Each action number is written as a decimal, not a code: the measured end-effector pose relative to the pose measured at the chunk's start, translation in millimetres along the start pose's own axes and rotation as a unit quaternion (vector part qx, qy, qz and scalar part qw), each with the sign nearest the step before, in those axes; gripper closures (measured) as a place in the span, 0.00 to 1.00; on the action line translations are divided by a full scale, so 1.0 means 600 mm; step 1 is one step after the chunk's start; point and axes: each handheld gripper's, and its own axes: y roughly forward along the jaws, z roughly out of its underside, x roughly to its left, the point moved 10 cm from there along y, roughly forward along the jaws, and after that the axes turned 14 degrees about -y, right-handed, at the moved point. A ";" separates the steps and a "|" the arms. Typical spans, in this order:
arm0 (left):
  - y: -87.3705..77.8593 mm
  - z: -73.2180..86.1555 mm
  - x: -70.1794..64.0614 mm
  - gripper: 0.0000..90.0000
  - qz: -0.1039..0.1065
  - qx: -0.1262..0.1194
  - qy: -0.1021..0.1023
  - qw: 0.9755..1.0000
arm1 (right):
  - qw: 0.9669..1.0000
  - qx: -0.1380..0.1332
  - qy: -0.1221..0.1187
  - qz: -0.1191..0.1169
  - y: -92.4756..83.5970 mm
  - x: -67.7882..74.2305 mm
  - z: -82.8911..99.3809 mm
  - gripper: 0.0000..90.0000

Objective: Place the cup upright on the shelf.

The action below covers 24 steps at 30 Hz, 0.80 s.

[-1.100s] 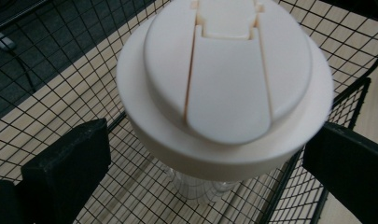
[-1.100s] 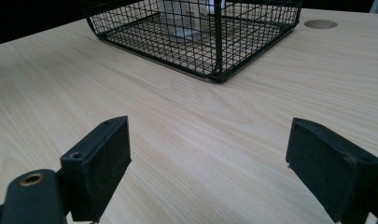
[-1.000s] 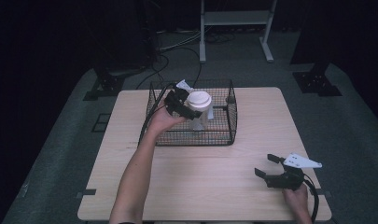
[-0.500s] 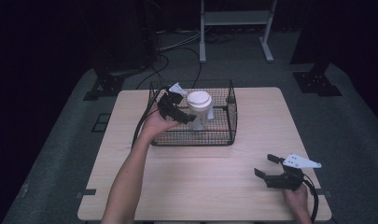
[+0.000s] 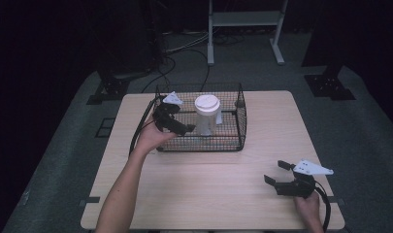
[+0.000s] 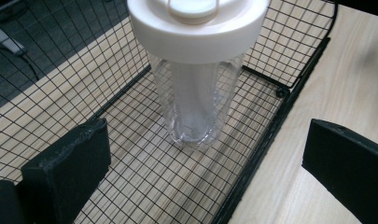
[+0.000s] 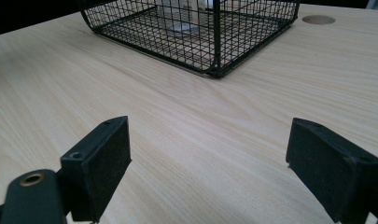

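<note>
My left gripper (image 5: 177, 127) has its fingers (image 6: 67, 170) spread wide with nothing between them. In the left gripper view one sits over the mesh floor of the wire basket (image 6: 289, 98) and the other outside its near wall, over bare wood. A second ago those fingers were up against the bottle; now they have drawn back toward the basket's near-left corner and are clear of it. I read that as a release: the bottle has been set down and I am backing out.

The clear plastic bottle (image 6: 196, 100) with its wide white lid (image 6: 196, 23) stands upright on the basket floor, roughly mid-basket in the high view, touching no wall that I can see. Something pale seems to sit inside the bottle, but the glare through the plastic leaves me unsure what it is.

My right gripper (image 5: 283, 174) hovers low near the front-right of the table (image 5: 194, 194), well apart from the basket, fingers (image 7: 95, 165) likewise parted on nothing. It has not shifted over the last second.

With the bottle standing unaided in the basket, the placing looks done; what remains is lifting my left hand (image 5: 150, 138) clear of the wire rim without snagging it.
</note>
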 end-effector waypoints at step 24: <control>-0.055 0.048 -0.034 0.00 0.023 -0.025 0.014 0.999 | 1.000 0.007 -0.001 0.004 0.001 -0.001 0.002 0.14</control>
